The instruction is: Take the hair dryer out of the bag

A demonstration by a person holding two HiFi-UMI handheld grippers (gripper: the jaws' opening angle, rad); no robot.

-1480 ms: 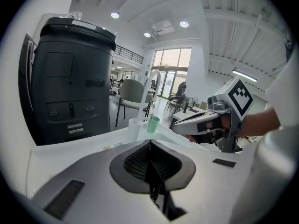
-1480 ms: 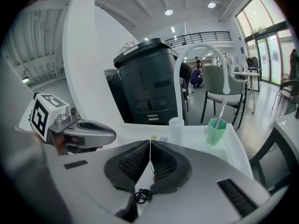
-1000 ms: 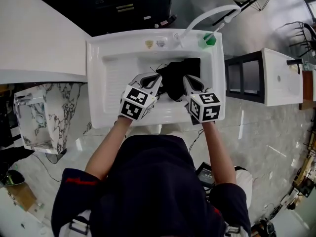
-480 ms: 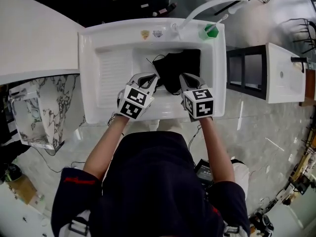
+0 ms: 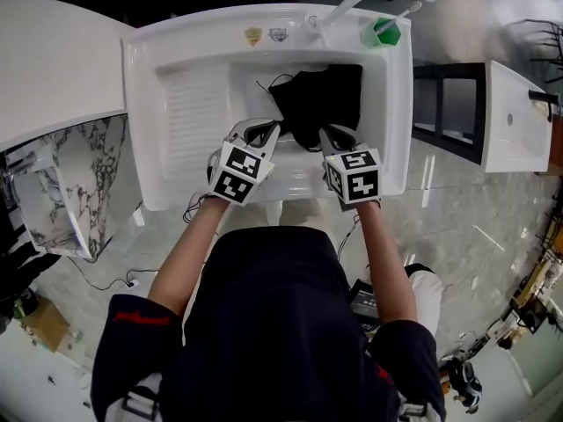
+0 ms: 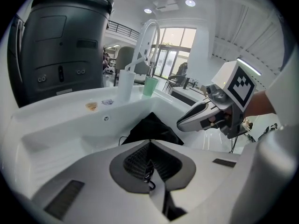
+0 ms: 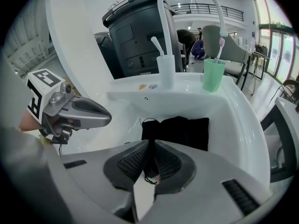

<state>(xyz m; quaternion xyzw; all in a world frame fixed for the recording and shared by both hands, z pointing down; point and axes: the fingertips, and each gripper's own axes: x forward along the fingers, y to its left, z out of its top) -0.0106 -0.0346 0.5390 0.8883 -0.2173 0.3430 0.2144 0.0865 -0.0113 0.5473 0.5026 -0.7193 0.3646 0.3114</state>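
White sink (image 5: 176, 187) with black bag (image 5: 321, 104) inside, left claw (image 5: 267, 130) and right claw (image 5: 328, 134) both clamped on it

Sink (image 5: 141, 148) basin, seen from above:

- Obstructed: the black bag (image 5: 321, 104) covers the floor from centre toward 1 o'clock and lies close to the right wall.
- Free: bare floor at 9 to 10 o'clock over the ribbed slope (image 5: 189, 112), and a narrow strip along the near wall at 6 o'clock.
- Back rim, 12 to 1 o'clock: the faucet (image 7: 160, 31) arches overhead, with a green cup (image 5: 384, 32) beside it, restricting entry from that side.
- The left gripper (image 5: 266, 130) and right gripper (image 5: 330, 134), jaws together, stand at 7 and 5 o'clock of the bag, with an open gap between them.
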